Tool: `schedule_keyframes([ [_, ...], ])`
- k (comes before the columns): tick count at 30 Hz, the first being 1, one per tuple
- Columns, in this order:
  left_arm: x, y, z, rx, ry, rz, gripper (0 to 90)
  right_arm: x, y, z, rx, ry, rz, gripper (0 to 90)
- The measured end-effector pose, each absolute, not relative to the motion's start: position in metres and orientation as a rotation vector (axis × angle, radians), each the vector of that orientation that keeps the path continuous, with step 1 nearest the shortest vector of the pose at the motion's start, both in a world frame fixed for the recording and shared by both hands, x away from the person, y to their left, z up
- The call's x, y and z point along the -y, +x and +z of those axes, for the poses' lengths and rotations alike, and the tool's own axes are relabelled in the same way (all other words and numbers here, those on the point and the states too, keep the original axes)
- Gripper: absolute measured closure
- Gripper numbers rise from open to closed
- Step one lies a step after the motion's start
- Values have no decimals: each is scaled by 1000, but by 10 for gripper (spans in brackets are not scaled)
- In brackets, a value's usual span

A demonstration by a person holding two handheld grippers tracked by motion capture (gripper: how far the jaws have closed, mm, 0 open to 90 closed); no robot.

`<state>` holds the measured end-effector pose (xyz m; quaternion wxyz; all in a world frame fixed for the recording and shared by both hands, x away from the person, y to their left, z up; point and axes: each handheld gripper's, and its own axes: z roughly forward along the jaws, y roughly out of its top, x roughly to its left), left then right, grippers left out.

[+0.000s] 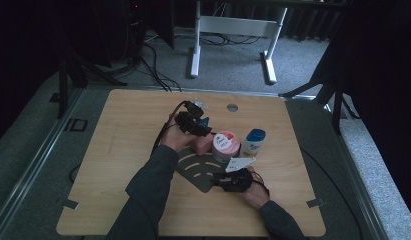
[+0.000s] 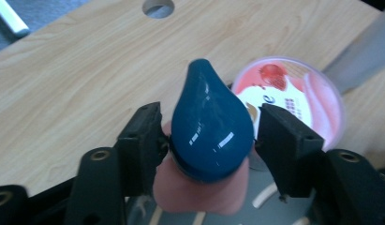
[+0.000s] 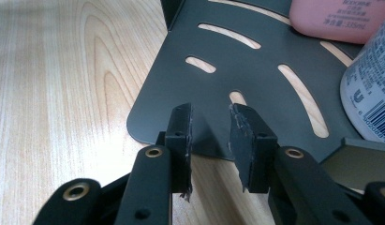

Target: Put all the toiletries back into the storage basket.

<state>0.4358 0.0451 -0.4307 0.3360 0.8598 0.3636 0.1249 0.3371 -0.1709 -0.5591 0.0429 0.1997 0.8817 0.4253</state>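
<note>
Tools stand apart: left point(image 2: 206, 136) flanks glossy teardrop cap point(image 2: 210, 126), right point(image 3: 211, 140) over slotted plate point(image 3: 255, 79).

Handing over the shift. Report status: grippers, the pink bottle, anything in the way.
Left gripper jaws astride pink bottle's blue cap, small gaps showing. Right gripper open over dark slotted plate. Strawberry tub close beside pink bottle.

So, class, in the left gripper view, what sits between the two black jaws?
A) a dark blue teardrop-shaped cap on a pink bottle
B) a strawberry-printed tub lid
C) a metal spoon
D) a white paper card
A: the glossy dark blue cap atop the pink bottle sits between the left gripper jaws, with the strawberry tub behind it.
</note>
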Motion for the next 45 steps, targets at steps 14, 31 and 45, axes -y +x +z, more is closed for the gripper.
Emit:
schedule_keyframes([
  [14,-71,415,-427,-922,2231,357,403,171,336,-559,-2701,605,1307,662],
  [31,-107,395,-448,-974,2187,421,420,175,337,-553,-2686,608,1296,657],
  [45,-120,382,-472,-996,2196,400,422,189,340,-542,-2657,631,1270,658],
])
